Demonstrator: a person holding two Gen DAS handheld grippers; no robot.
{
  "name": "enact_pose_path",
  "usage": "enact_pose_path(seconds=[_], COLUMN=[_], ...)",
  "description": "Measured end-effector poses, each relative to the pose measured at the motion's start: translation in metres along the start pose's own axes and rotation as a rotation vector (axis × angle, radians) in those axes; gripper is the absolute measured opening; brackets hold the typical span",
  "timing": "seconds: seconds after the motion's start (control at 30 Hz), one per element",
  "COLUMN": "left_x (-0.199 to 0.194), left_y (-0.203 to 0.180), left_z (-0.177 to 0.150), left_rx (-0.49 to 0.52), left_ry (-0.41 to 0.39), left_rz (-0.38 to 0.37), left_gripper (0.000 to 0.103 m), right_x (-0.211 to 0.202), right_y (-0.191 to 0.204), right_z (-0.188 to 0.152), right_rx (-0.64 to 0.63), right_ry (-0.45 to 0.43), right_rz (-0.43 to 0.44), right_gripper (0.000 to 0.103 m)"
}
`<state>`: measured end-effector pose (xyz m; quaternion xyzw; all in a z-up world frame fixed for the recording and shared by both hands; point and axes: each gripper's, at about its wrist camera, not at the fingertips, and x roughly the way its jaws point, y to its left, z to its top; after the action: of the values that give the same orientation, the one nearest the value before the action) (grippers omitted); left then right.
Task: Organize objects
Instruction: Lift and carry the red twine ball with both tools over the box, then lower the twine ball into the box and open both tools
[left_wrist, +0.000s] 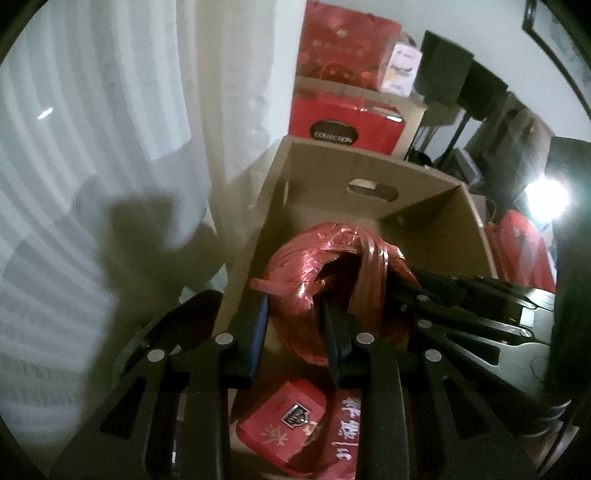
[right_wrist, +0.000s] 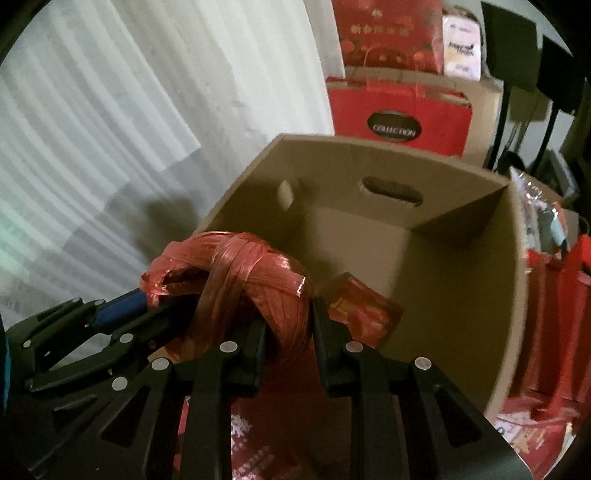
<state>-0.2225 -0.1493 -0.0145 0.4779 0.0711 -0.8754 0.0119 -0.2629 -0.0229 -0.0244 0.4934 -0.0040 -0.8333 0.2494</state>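
Left wrist view shows the left gripper (left_wrist: 295, 332) with its jaws pinching one side of a big coil of red plastic twine (left_wrist: 332, 273), the blue-padded fingers pressing into the windings. From the right, the right gripper (left_wrist: 424, 295) reaches in and its jaws bite the same coil on the opposite side. Right wrist view confirms this: the right gripper (right_wrist: 288, 332) has its jaws closed on a thick strand of the red plastic twine (right_wrist: 240, 273), and the left gripper (right_wrist: 147, 310) clamps the coil's far end. So the coil hangs between both tools, carried jointly, just over the near edge of an open cardboard box (left_wrist: 424, 192).

Below the coil, inside the box, lie a red packet (left_wrist: 280, 417) with a dark badge and another red printed packet (right_wrist: 362, 314) on the box floor. Beyond the box stand a red gift bag (left_wrist: 343, 122) marked "COLLECTION" and further red cartons; a pale curtain (left_wrist: 110, 110) fills the left.

The step in hand looks like lowering the coil into the box. Next, both hands likely need to sink together until the coil rests on the packets or the box floor, keeping clear of the near wall, and only then spread the jaws, ideally both at once so the loose windings do not snag on a finger.
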Motion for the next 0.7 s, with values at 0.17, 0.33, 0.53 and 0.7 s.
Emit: enact_pose_path(seconds=[0.17,0.33,0.53,0.7], left_x=[0.016,0.019,0.016,0.01], left_y=[0.006,0.006,0.006,0.004], left_z=[-0.004,-0.004,-0.005,-0.009], left_rx=[-0.016,-0.022,-0.031,-0.036], left_ry=[0.049,0.051,0.057,0.052], left_rz=[0.012,0.025,0.005,-0.024], left_gripper=[0.026,0.027,0.037,0.053], right_x=[0.019,0.026,0.02,0.0], right_y=[-0.001,-0.004,-0.011,-0.017], right_z=[0.001,0.003,0.004,0.004], right_rx=[0.005,0.027,0.051,0.055], right_ry=[0.061,0.09,0.075,0.035], right_rz=[0.01,0.004,-0.021,-0.004], right_gripper=[0.021,0.024,0.034,0.051])
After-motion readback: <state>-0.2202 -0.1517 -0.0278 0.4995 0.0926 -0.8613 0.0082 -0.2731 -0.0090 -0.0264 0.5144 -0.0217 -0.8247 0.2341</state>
